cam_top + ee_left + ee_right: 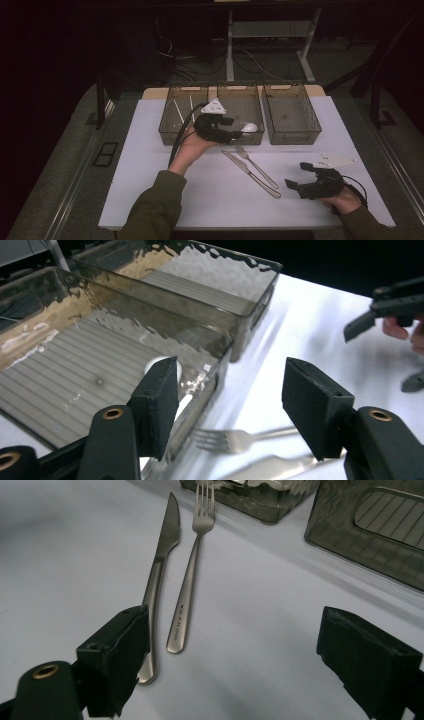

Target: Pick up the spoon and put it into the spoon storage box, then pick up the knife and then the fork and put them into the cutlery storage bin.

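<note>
My left gripper (234, 129) is held at the near edge of the middle bin (240, 102), open, with nothing between its jaws (230, 385). A small white rounded object (249, 128) lies in that bin's near right corner, just past the left gripper's tips and partly hidden behind one jaw (151, 365). A steel fork (257, 165) and knife (250, 173) lie side by side on the white table in front of the bins. My right gripper (296, 175) rests low at the table's near right, open and empty (235, 645), pointing at the handles of the fork (192, 570) and knife (162, 555).
Three smoky see-through bins stand in a row at the back of the white tabletop (150, 190). The left bin (167, 131) holds thin white sticks (191, 107). The right bin (292, 115) shows a bare ribbed floor. Beyond the table are desk legs and cables.
</note>
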A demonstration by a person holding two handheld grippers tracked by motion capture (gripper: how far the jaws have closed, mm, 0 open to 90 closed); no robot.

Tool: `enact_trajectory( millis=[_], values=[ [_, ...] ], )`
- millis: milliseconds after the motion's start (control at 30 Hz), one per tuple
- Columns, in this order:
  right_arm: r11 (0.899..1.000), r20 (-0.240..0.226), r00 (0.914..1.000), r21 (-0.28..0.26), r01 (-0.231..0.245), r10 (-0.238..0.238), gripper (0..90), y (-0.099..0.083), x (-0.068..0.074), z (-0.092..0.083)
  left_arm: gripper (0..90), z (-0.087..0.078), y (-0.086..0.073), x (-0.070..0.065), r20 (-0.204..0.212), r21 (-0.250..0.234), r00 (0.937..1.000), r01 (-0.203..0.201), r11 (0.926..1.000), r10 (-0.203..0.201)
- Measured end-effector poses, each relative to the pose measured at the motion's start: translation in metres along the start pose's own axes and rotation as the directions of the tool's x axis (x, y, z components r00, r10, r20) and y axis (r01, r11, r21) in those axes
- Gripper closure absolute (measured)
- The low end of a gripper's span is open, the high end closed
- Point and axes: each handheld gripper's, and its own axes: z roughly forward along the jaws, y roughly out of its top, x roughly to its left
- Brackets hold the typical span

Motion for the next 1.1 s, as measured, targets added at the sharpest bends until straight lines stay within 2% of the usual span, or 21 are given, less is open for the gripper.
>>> enact_trajectory(
  millis=[67,267,467,567,967,1100],
  values=[
    [1.000,0.002,1.0000,0.000,-0.003,0.003,13.8,0.000,0.000,0.000,37.0,-0.004,-0.005,-0.002,-0.005,0.003,1.0000,-0.006,1.0000,0.006],
    [1.000,0.001,1.0000,0.000,-0.004,0.004,13.7,0.000,0.000,-0.001,33.8,-0.016,-0.023,-0.009,-0.015,-0.003,0.9998,0.010,0.9999,-0.010],
    [1.000,0.001,1.0000,-0.001,0.000,0.000,13.8,0.000,0.000,0.000,28.3,-0.026,-0.048,-0.016,-0.029,-0.004,0.9983,0.051,0.9987,-0.051],
    [1.000,0.004,1.0000,-0.002,0.002,-0.002,13.7,0.000,0.001,-0.001,26.6,-0.036,-0.059,-0.020,-0.040,-0.019,0.9966,0.071,0.9973,-0.071],
    [1.000,0.017,0.9996,0.012,-0.022,0.022,11.8,0.001,-0.001,0.000,17.4,-0.065,-0.099,-0.039,-0.072,-0.046,0.9930,0.091,0.9948,-0.094],
    [0.999,0.006,0.9995,0.007,-0.032,0.032,11.8,0.004,-0.003,-0.002,13.1,-0.073,-0.111,-0.045,-0.091,-0.042,0.9911,0.093,0.9948,-0.097]
  ],
)
